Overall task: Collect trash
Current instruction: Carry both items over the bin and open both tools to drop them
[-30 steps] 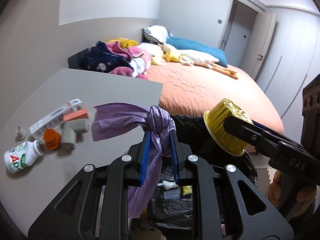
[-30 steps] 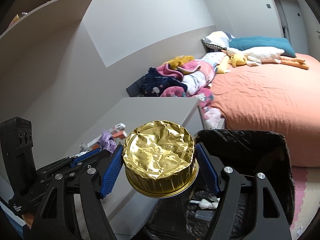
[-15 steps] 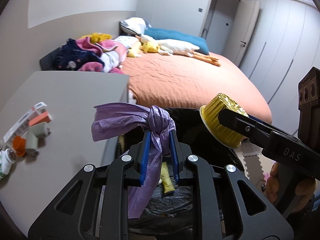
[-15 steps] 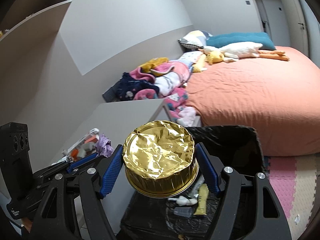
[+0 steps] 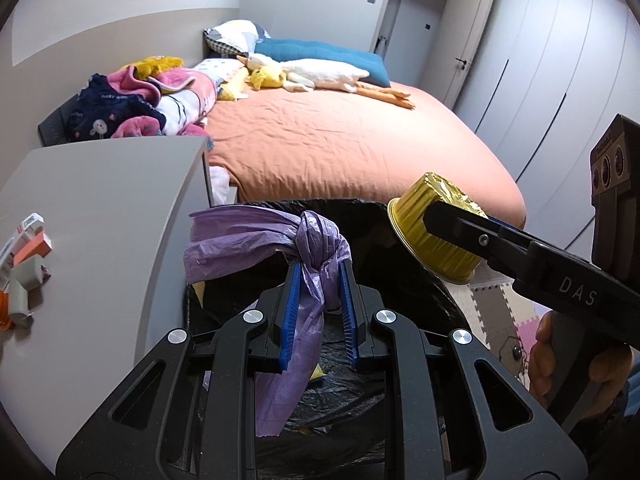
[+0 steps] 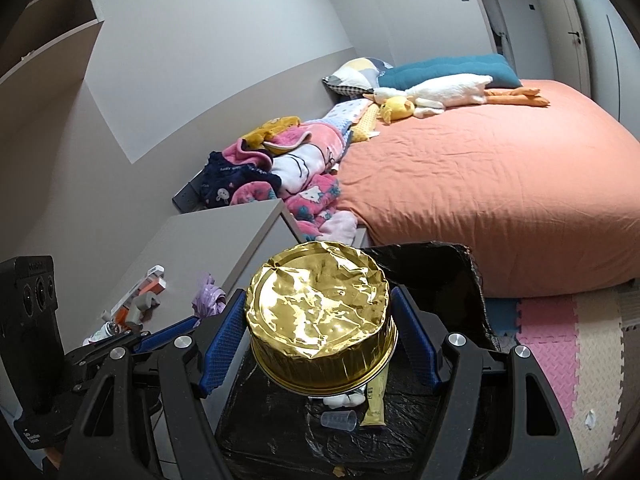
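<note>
- Trash is held in both tools over the black-lined trash bin, which stands at the foot corner of the grey desk, between the desk and the orange-covered bed.
- A knotted, crumpled purple plastic bag is clamped by the left gripper; the blue pads are pressed against it just below the knot, and a loose tail of the bag hangs down between the fingers toward the bin.
- The bag's wider end is spread sideways from the knot, toward the grey desk.
- A round gold foil container with a crinkled foil lid is gripped by the right gripper, one blue pad on either side of its wall; it is held tilted, lid toward the camera, above the bin's opening.
- In the left wrist view the same container is seen beside the purple bag, also over the bin, with the person's hand wrapped around the tool's handle.
- Inside the bin (on the black liner) a small clear plastic cup, a gold-coloured sachet and a white crumpled scrap are seen.
- On the desk, away from the bin, small items are left: an orange-and-white carton and a grey cap-like piece.
- A white plush goose lies at the far end of the bed.
</note>
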Demonstrator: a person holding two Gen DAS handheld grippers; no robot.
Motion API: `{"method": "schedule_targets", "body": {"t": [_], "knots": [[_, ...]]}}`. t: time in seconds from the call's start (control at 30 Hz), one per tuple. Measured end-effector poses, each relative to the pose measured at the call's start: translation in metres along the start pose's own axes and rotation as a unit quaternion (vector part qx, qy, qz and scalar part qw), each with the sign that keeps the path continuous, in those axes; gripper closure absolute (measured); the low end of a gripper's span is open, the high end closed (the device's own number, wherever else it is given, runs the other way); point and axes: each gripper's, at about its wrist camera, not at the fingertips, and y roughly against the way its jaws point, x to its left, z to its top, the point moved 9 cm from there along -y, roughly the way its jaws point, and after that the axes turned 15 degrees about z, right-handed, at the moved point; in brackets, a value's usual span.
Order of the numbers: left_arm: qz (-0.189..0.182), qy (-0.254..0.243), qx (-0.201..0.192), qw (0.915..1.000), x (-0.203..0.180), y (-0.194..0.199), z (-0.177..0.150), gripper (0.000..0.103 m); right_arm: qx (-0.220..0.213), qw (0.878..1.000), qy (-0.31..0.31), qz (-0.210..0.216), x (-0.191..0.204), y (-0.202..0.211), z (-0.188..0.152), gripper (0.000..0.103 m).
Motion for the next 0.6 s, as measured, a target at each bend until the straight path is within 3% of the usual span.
{"method": "schedule_targets", "body": {"t": [0.13, 0.2, 0.23, 0.27, 0.33, 0.6], "knots": [[0.003, 0.000, 0.007, 1.0000, 0.003, -0.006, -0.002, 0.083, 0.003, 1.000, -0.003, -0.004, -0.004, -0.002, -0.001, 0.030], [0.010, 0.000, 0.013, 0.9999, 0.006, -0.009, -0.003, 0.067, 0.003, 1.000, -0.004, -0.005, -0.005, -0.003, 0.000, 0.030], [0.021, 0.000, 0.016, 0.9996, 0.009, -0.010, -0.004, 0.031, 0.004, 1.000, -0.003, -0.004, -0.004, -0.003, 0.001, 0.029], [0.033, 0.001, 0.014, 0.9994, 0.012, -0.010, -0.004, 0.006, 0.007, 1.000, -0.001, -0.008, -0.004, -0.003, 0.001, 0.026], [0.051, 0.003, 0.002, 0.9987, 0.018, -0.007, -0.002, 0.006, 0.004, 1.000, 0.006, -0.024, -0.005, -0.001, 0.003, 0.015], [0.068, 0.016, 0.007, 0.9975, 0.032, -0.005, -0.003, 0.006, 0.003, 0.999, 0.018, -0.027, 0.000, 0.000, 0.004, 0.014]]}}
